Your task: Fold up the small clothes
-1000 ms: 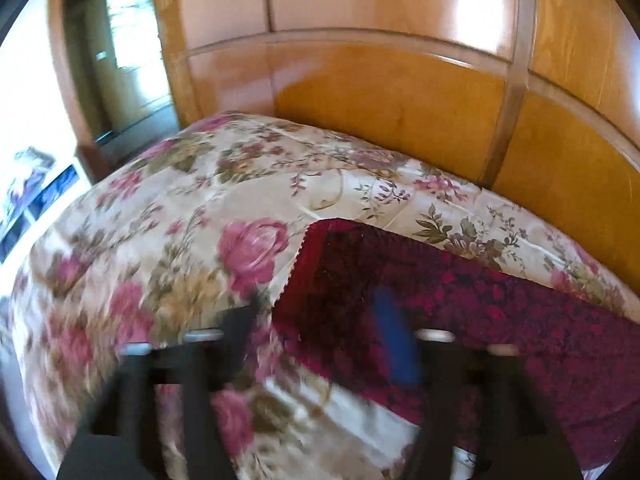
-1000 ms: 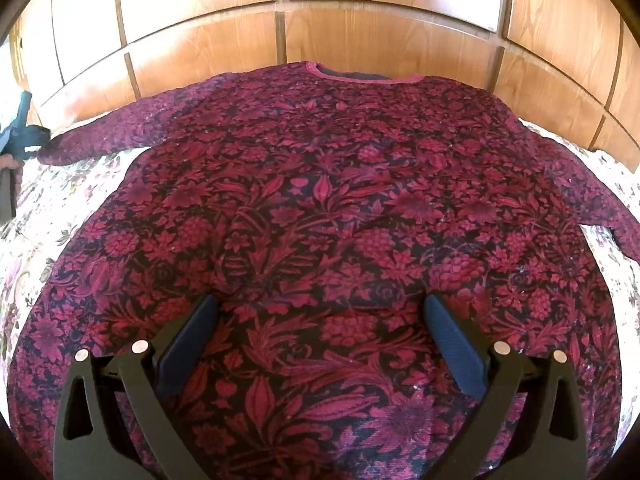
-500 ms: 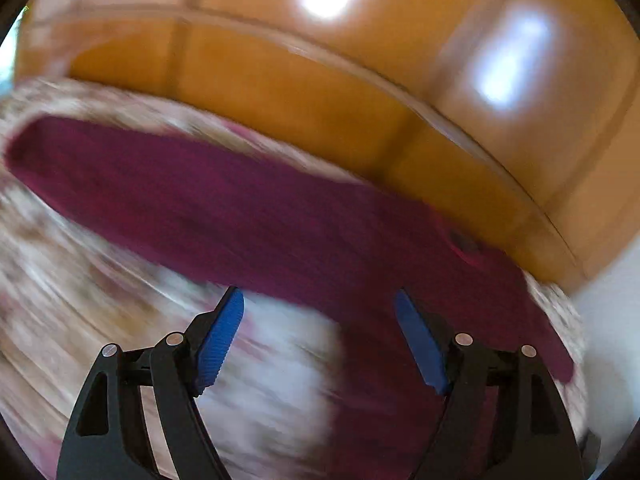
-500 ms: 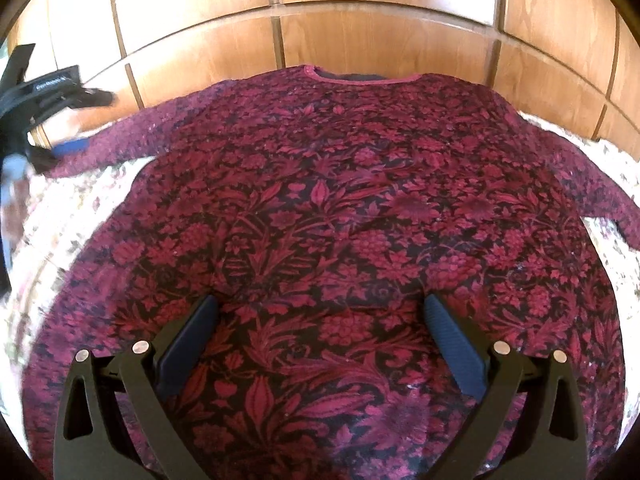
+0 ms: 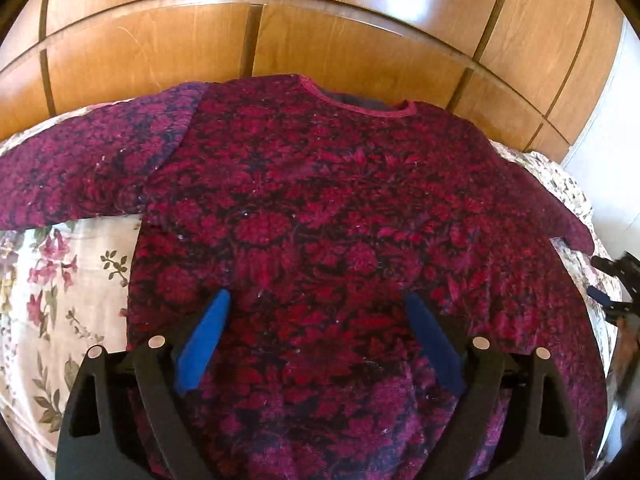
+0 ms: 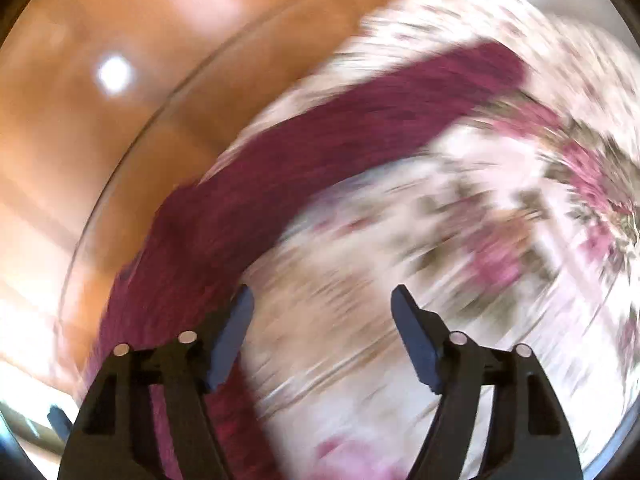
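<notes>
A dark red floral sweater (image 5: 320, 208) lies spread flat on the bed, neck toward the headboard, both sleeves out to the sides. My left gripper (image 5: 318, 304) is open and empty, hovering over the sweater's lower middle. My right gripper (image 6: 322, 300) is open and empty; its view is motion-blurred and shows the sweater's right sleeve (image 6: 320, 140) running across the bedspread to the left of and beyond the fingers. The right gripper also shows small at the right edge of the left wrist view (image 5: 618, 284), beside the right sleeve's cuff.
A floral bedspread (image 5: 60, 280) covers the bed under the sweater. A glossy wooden panelled headboard (image 5: 200, 40) stands right behind it. A white wall (image 5: 612, 120) shows at the far right.
My left gripper swung from the left sleeve end to face the sweater's body. My right gripper swung away from the sweater's body to the right sleeve side, now blurred in motion.
</notes>
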Available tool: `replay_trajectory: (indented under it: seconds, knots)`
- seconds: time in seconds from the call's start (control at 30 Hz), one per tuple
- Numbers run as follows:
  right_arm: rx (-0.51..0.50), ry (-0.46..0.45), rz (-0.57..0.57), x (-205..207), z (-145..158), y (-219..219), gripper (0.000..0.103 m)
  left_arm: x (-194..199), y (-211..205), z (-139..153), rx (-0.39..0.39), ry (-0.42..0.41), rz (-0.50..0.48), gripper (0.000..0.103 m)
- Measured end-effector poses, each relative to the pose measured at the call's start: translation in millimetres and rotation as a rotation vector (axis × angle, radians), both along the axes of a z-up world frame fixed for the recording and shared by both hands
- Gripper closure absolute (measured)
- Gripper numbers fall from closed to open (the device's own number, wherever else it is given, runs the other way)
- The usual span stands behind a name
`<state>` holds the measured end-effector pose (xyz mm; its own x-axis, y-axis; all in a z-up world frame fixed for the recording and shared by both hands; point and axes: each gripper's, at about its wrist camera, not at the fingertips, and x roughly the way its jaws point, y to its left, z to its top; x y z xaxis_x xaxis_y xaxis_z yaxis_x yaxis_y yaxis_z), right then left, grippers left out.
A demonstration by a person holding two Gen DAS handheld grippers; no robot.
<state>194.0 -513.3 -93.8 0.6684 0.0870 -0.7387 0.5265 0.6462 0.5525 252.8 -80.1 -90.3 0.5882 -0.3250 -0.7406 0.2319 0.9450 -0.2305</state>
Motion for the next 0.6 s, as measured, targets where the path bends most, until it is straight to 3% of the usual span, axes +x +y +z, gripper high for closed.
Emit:
replay_trajectory:
  seconds: [0.17, 0.37, 0.43, 0.5, 0.57, 0.6]
  knots:
    - [0.133, -0.046, -0.179, 15, -24, -78, 0.041, -1, -11, -7, 0.041, -0.005, -0.014, 0.007]
    - [0.086, -0.044, -0.233, 64, -24, -118, 0.033, 0, -16, -8, 0.07, -0.002, -0.018, 0.004]
    - [-0.001, 0.014, -0.2, 81, -25, -123, 0.04, 0, -16, -7, 0.075, -0.002, -0.017, 0.004]
    - [-0.145, 0.115, -0.153, 99, -19, -121, 0.077, 0, -16, -8, 0.082, -0.001, -0.019, 0.004]
    - [-0.327, 0.161, -0.114, 103, -9, -113, 0.085, 3, -21, -9, 0.09, -0.002, -0.019, 0.004]
    - [-0.485, 0.163, -0.088, 106, 5, -105, 0.085, 3, -21, -8, 0.093, -0.002, -0.019, 0.004]
